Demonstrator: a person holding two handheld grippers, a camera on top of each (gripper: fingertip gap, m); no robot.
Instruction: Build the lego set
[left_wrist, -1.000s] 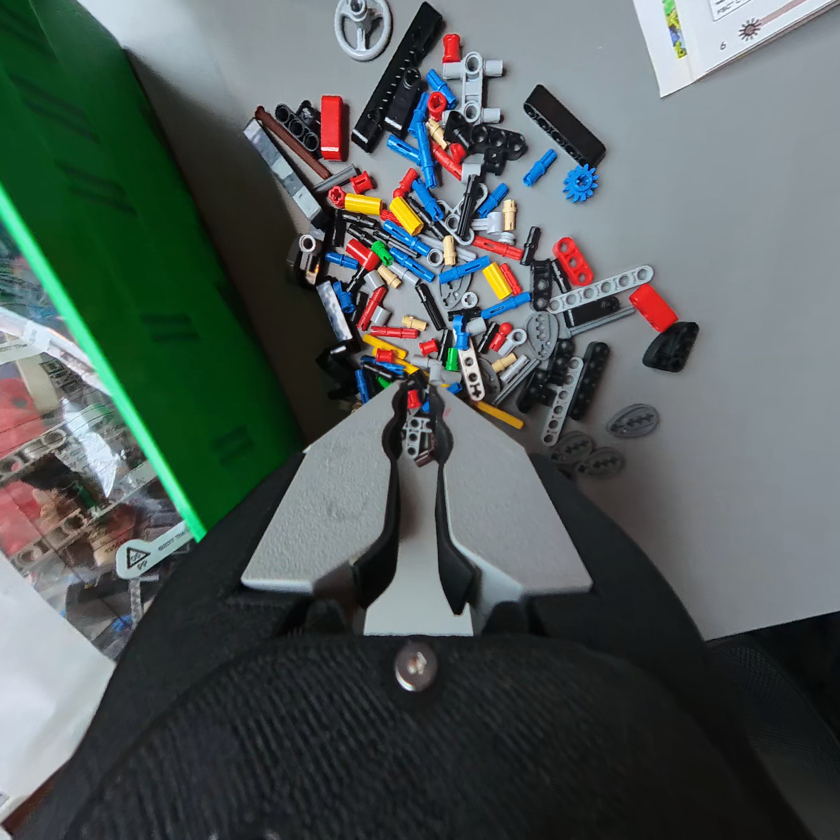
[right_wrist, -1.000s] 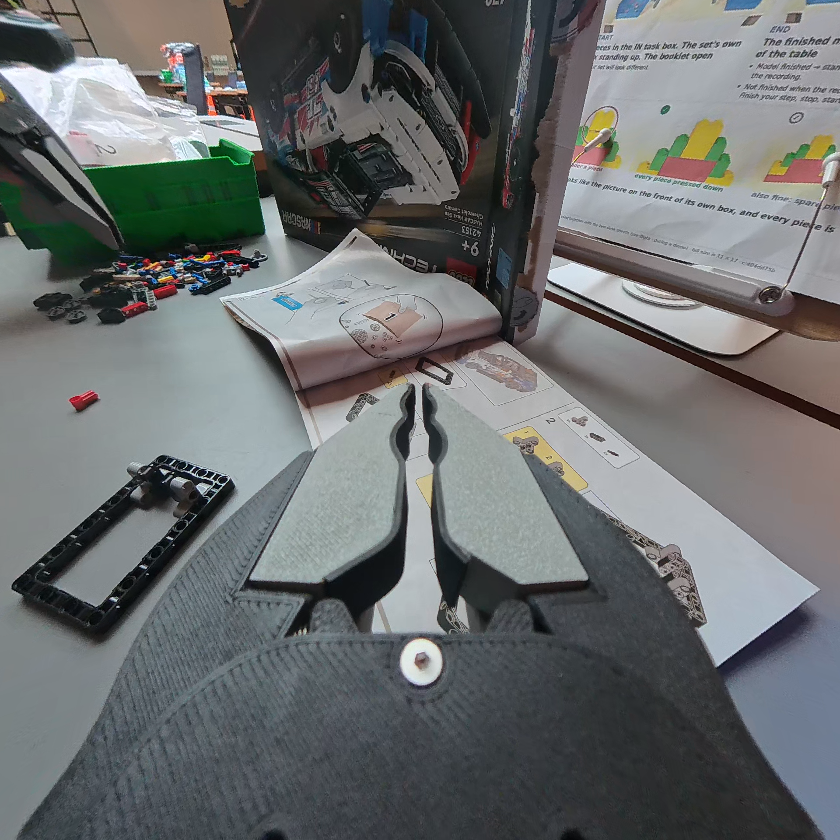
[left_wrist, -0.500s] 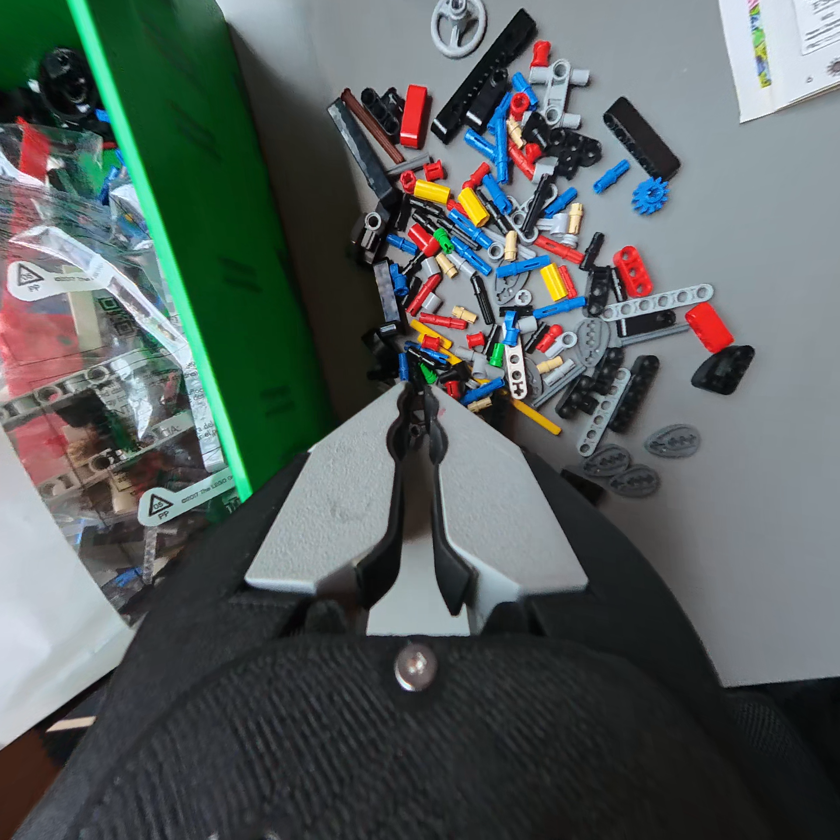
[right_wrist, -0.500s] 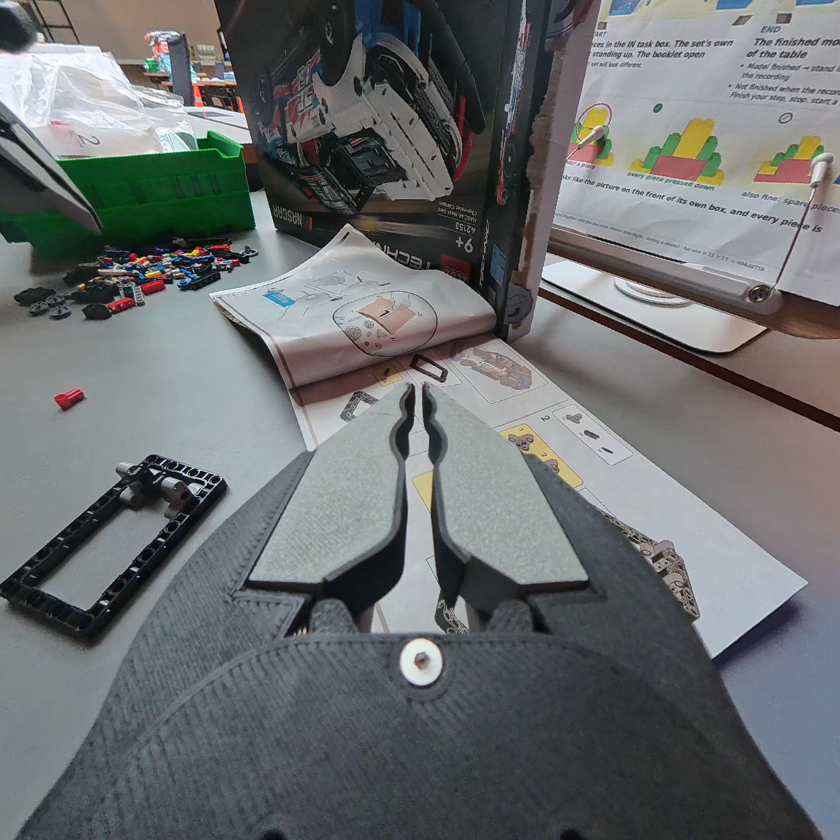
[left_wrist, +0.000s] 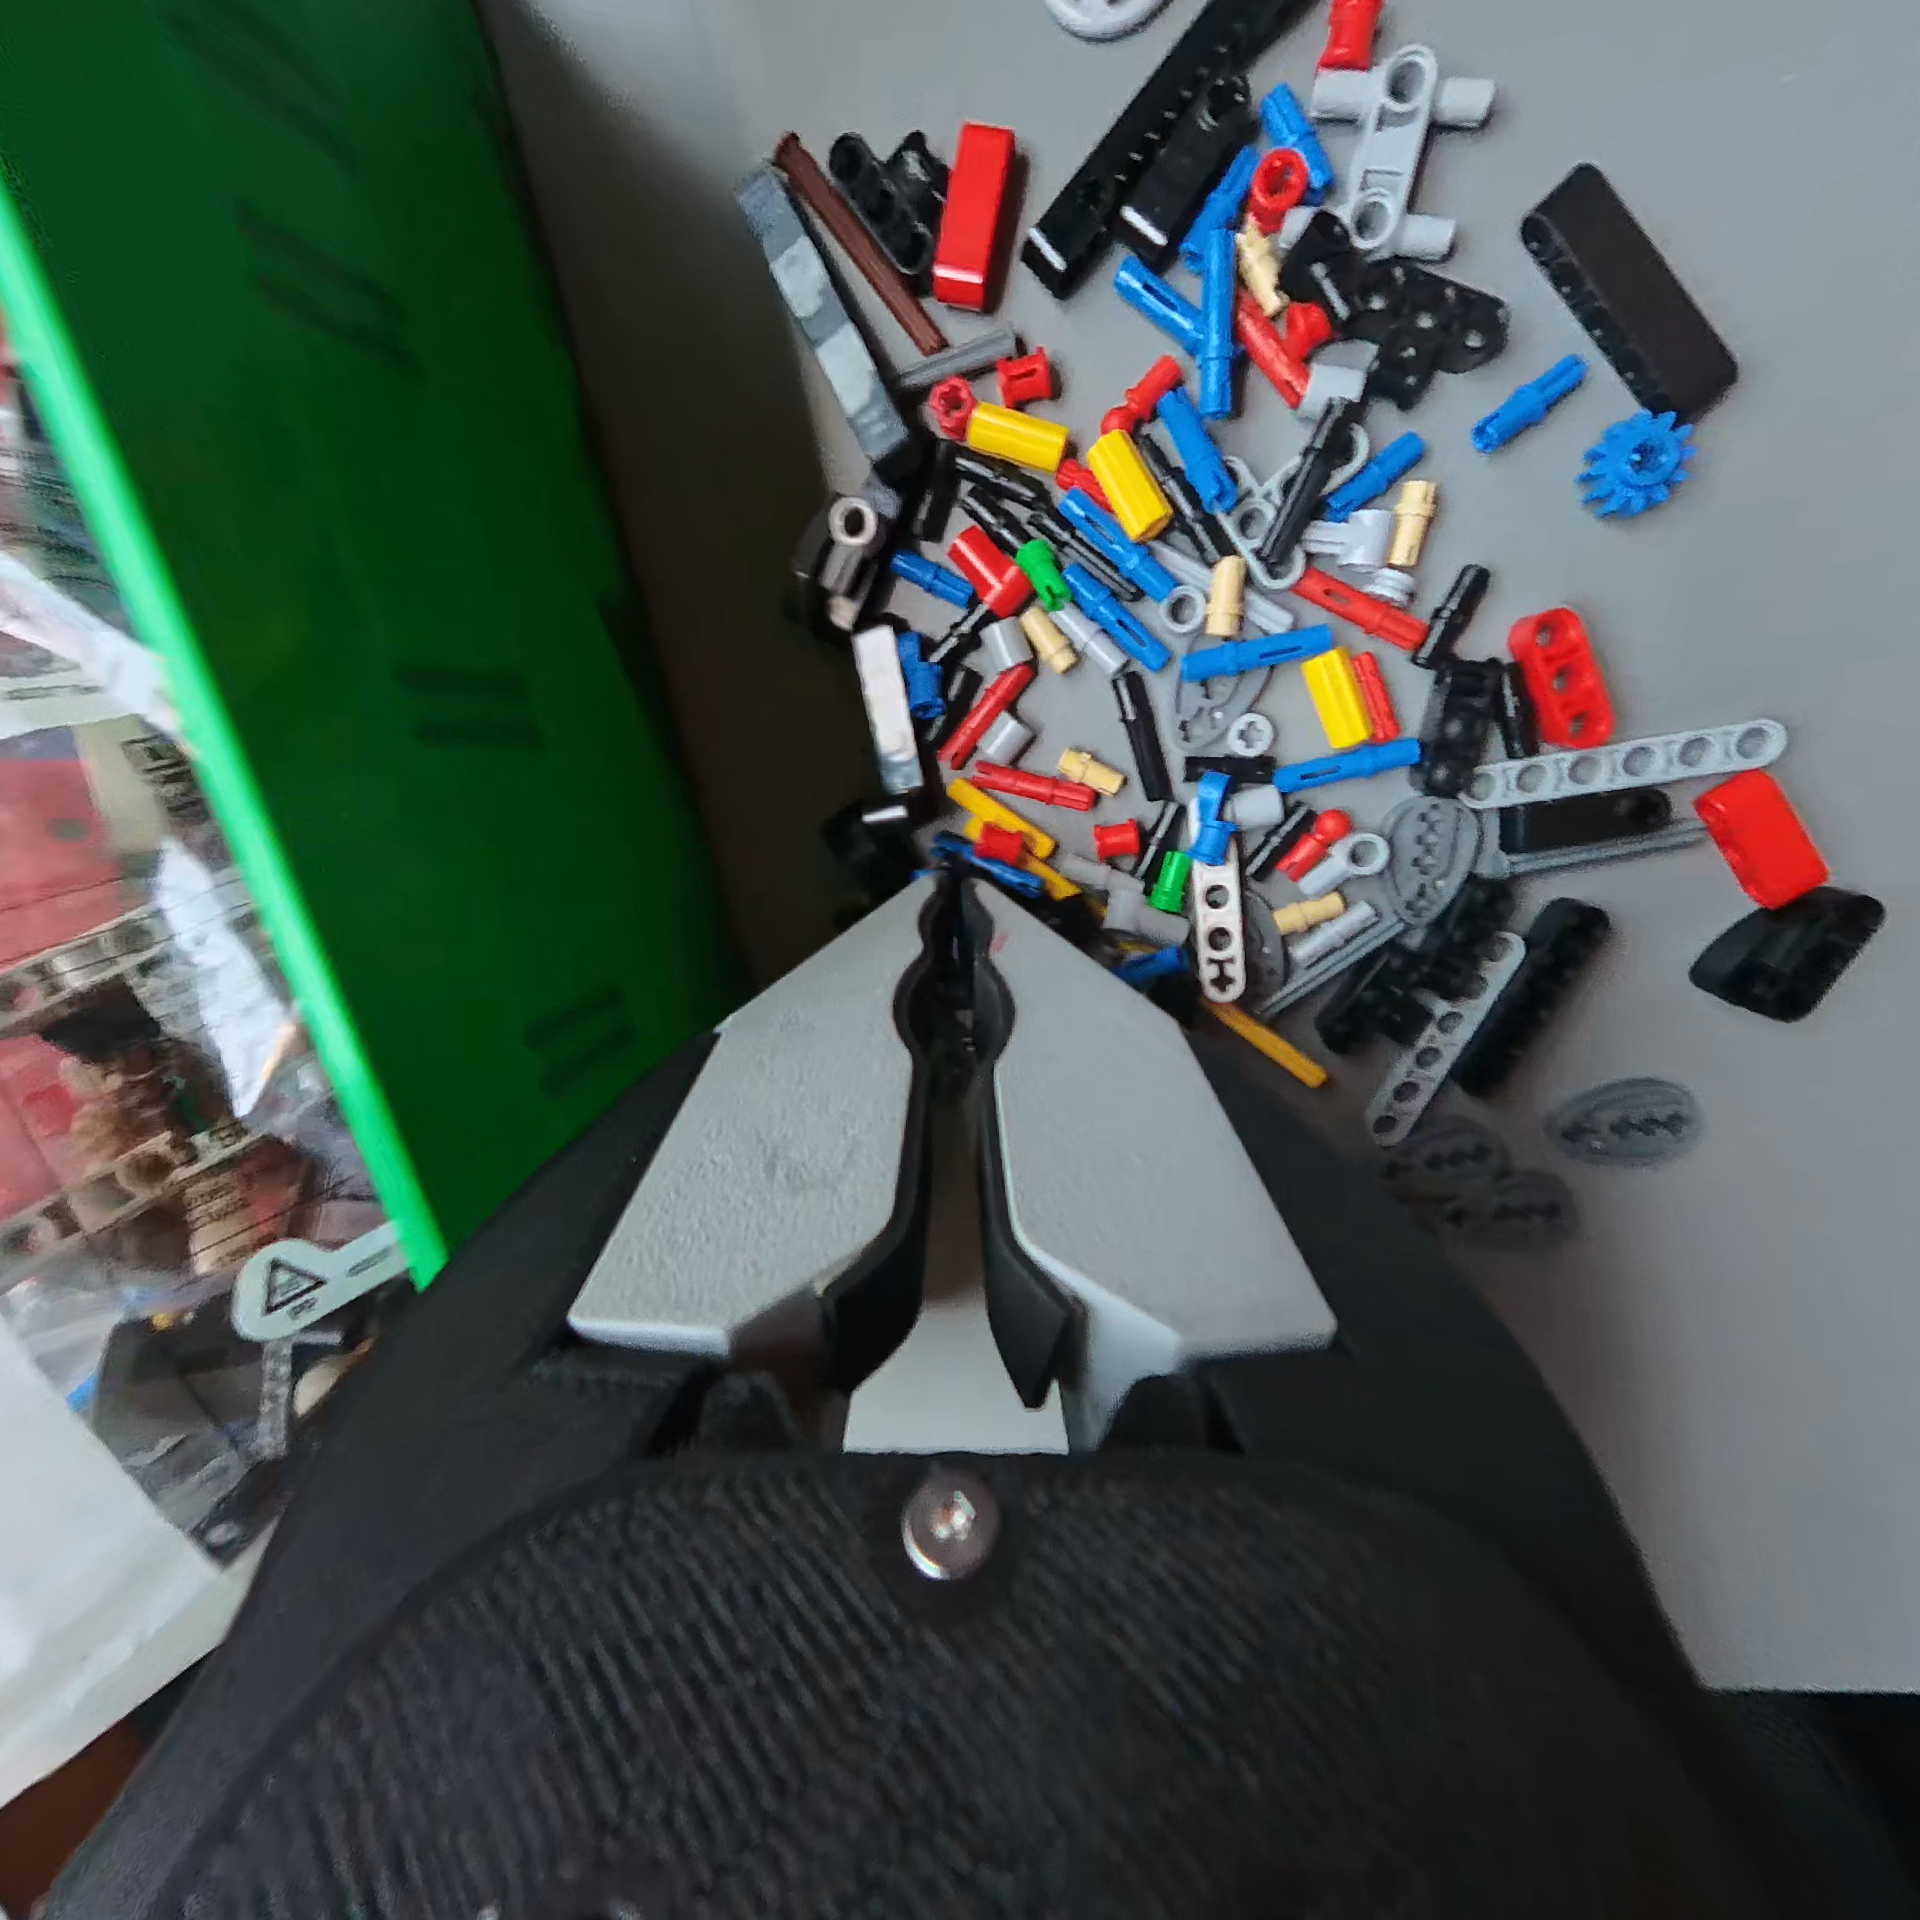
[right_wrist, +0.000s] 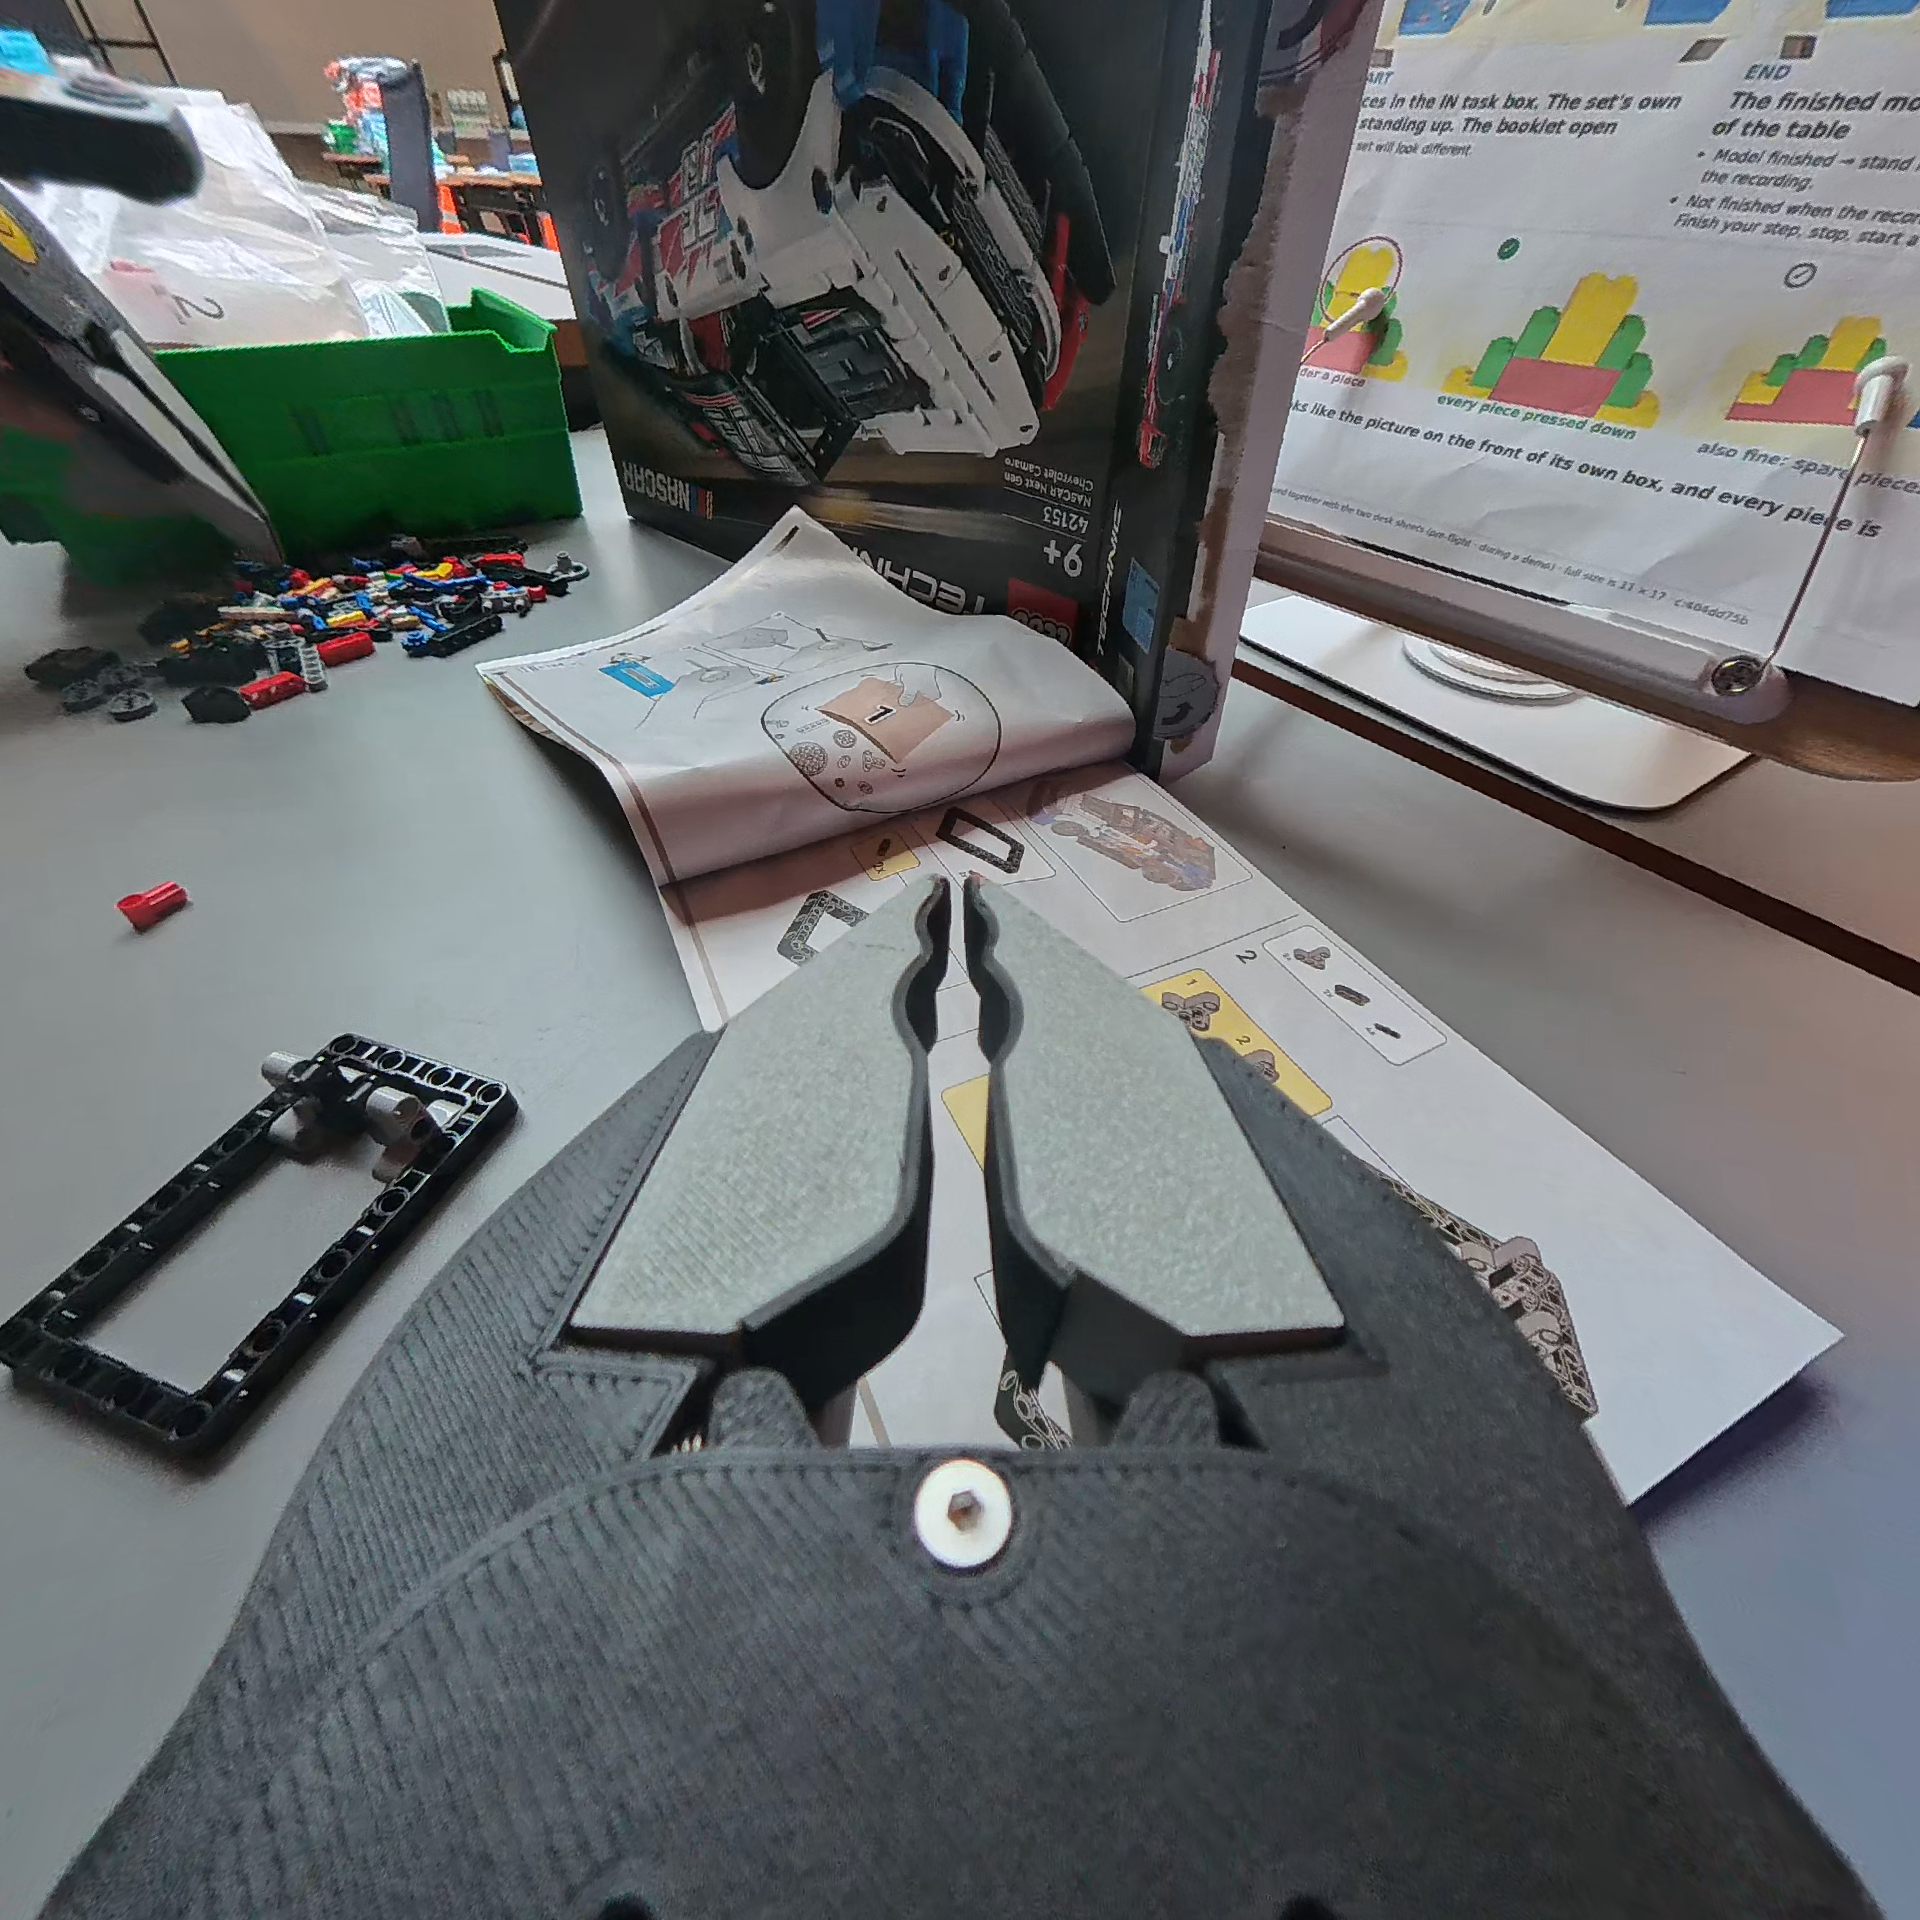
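A pile of small loose pieces in blue, red, yellow, black and grey lies on the grey table. My left gripper is at the pile's near edge, beside the green bin. It is shut on a small dark piece, mostly hidden between the fingertips. It also shows in the right wrist view, tip down at the pile. My right gripper is shut and empty, above the open instruction booklet. A black rectangular frame with a grey connector lies to its left.
A single red piece lies apart on the table. The set's box stands behind the booklet. A printed sheet on a stand is at the right. The green bin holds clear bags of parts. My hands' fingertips stand some 50 centimeters from each other.
My left gripper's jaws have closed on a small dark piece at the pile's near edge, and the gripper has shifted a little. My right gripper has barely moved.
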